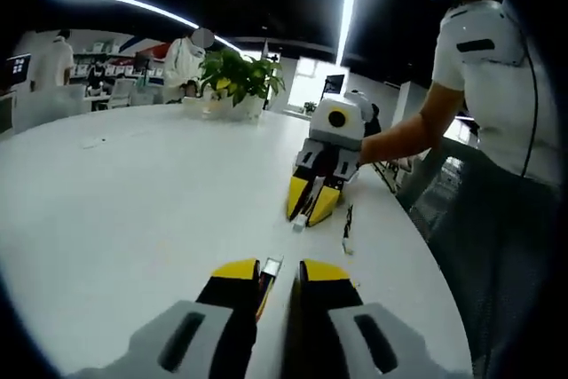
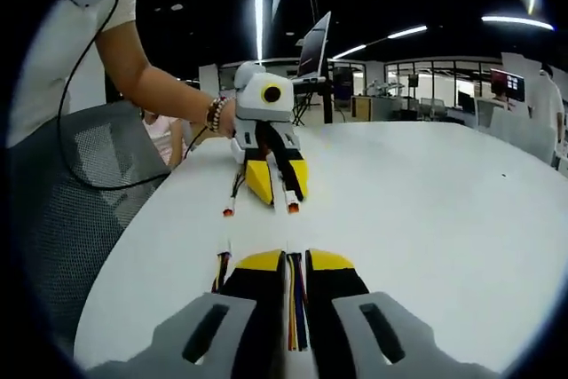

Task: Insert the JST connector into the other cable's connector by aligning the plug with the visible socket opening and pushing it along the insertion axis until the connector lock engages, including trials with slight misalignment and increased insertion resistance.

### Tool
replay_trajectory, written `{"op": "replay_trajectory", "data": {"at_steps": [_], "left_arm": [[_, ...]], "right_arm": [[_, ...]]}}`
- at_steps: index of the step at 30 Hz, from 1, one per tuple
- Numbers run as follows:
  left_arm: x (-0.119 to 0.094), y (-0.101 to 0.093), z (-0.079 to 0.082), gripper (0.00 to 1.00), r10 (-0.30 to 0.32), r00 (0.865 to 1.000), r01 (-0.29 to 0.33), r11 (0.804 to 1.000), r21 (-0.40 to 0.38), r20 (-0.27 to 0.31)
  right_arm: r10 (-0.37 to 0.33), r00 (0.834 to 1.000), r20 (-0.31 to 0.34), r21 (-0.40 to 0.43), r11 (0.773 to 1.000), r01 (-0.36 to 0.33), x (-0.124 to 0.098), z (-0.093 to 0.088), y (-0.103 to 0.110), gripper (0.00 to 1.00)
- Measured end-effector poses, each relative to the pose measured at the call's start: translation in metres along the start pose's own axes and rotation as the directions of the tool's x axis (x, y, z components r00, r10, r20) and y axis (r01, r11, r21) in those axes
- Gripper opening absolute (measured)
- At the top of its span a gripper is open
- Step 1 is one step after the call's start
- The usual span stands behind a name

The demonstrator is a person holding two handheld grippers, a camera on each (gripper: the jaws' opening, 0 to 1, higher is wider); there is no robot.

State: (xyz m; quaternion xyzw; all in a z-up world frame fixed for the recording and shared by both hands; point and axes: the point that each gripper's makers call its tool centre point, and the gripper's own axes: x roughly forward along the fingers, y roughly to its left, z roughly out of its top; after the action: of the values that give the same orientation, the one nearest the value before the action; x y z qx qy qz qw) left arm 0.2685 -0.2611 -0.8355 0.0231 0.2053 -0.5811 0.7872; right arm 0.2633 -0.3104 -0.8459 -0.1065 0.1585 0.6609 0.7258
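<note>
White table [image 1: 133, 193] in office. Left tongs [image 1: 280, 274] clamp a white JST connector [image 1: 271, 265]; right tongs [image 2: 296, 259] clamp the coloured cable [image 2: 294, 303]. Tongs face each other, apart. Spare cable [image 1: 348, 226] lies beside.

open-plan office | white table [image 1: 133, 184] | monitors [image 2: 507, 84] | mesh chair [image 2: 80, 184] | potted plant [image 1: 238, 77]
</note>
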Motion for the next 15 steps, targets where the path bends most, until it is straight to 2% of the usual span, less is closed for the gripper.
{"op": "replay_trajectory", "data": {"at_steps": [8,15], "left_arm": [[0.005,-0.007,0.001,0.02,-0.018,1.000,0.019,0.999,0.032,-0.014],[0.002,-0.015,0.003,0.00,-0.037,0.999,0.040,0.996,0.081,-0.031]], "right_arm": [[0.012,1.000,-0.013,-0.034,0.999,-0.013,-0.001,0.001,0.003,0.05],[0.035,0.999,0.015,-0.050,0.998,-0.034,-0.004,0.020,0.009,0.05]]}}
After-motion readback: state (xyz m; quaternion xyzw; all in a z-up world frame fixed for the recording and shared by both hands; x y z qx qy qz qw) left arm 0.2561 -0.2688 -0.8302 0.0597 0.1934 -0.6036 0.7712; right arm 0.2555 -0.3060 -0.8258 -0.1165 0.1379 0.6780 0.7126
